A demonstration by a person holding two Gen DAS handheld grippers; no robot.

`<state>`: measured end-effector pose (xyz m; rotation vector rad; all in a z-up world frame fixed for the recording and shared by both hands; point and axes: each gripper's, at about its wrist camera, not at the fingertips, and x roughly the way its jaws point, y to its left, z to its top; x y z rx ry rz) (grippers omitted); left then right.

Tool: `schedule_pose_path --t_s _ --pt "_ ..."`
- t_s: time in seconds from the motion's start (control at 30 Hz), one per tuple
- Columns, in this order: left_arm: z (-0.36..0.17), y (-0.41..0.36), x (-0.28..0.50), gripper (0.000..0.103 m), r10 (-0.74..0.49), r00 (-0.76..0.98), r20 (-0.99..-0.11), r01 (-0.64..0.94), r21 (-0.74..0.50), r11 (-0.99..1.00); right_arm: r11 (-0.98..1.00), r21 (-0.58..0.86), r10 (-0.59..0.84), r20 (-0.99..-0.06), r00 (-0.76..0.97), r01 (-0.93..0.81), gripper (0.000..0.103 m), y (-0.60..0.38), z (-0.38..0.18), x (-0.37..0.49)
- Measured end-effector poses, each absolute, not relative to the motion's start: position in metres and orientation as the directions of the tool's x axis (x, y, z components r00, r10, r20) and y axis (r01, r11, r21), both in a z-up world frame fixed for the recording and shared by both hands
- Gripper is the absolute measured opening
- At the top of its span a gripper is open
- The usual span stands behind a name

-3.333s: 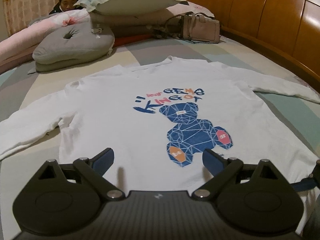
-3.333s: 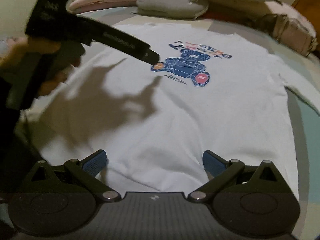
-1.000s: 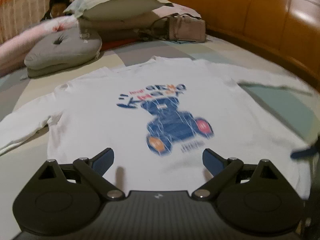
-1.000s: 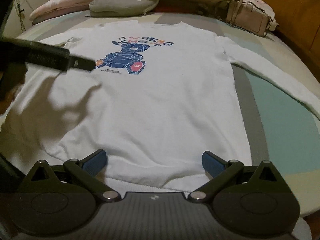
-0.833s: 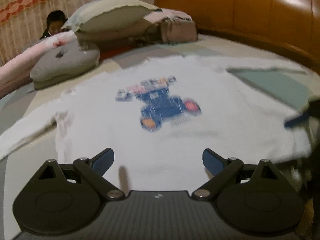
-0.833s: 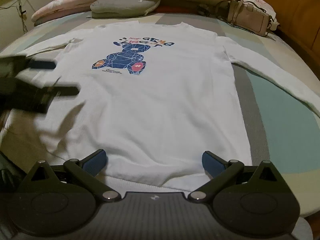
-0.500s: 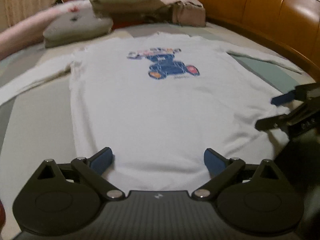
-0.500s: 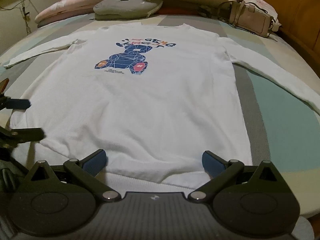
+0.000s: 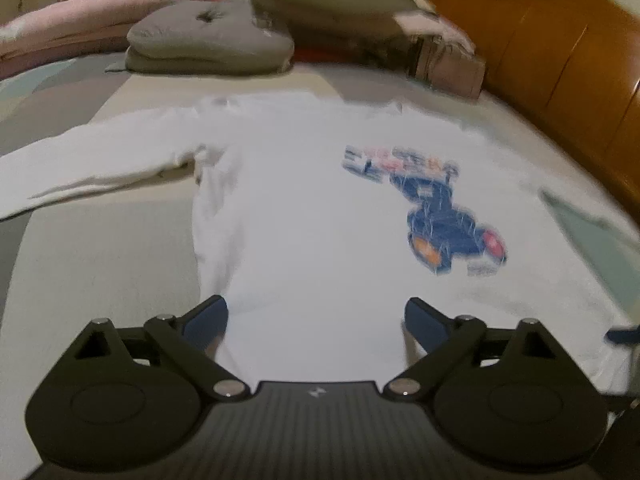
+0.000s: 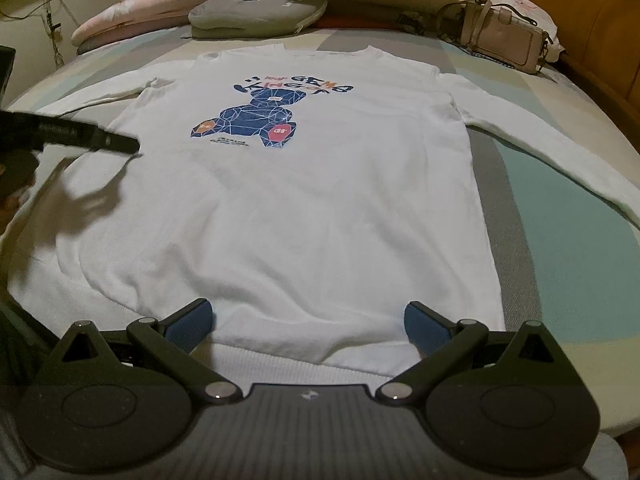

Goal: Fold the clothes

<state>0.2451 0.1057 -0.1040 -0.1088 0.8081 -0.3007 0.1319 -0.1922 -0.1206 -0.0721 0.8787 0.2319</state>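
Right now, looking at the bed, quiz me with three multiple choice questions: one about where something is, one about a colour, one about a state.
1. Where does the pink handbag lie?
A. On the shirt's chest
B. Beyond the shirt's collar, toward the wooden headboard
C. Under the grey cushion

2. What colour is the bear print on the white long-sleeved shirt?
A. Mostly blue
B. Green
C. Black

3. How do both tools stand?
A. Both shut on the hem
B. Left shut, right open
C. Both open, holding nothing

Answers:
1 B, the handbag sits past the neckline at the bed's far right corner.
2 A, blue facets with orange and red patches.
3 C, the right tool and left tool show their fingers spread wide over the shirt's lower part.
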Motion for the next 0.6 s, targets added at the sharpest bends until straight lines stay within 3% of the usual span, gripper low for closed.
schedule_pose_path --t_s 0.17,0.3,0.57,0.6 --pt "-0.087 0.110 0.268 0.095 -0.272 0.681 -0.680 0.187 -0.197 0.962 0.971 0.033 0.177 -0.768 0.616 -0.237 0.103 -0.193 -0.121 0.132" --pt "-0.100 0.115 0.292 0.096 -0.365 0.634 -0.682 0.213 -0.299 0.930 0.970 0.034 0.180 -0.766 0.617 -0.242 0.103 -0.193 -0.121 0.132" --pt "-0.081 0.112 0.287 0.091 -0.161 0.665 -0.729 0.128 -0.102 0.987 0.969 0.035 0.185 -0.764 0.618 -0.247 0.103 -0.193 -0.121 0.132" --pt "-0.077 0.113 0.280 0.091 -0.194 0.657 -0.728 0.161 -0.116 0.980 0.968 0.035 0.185 -0.763 0.619 -0.247 0.103 -0.193 -0.121 0.132"
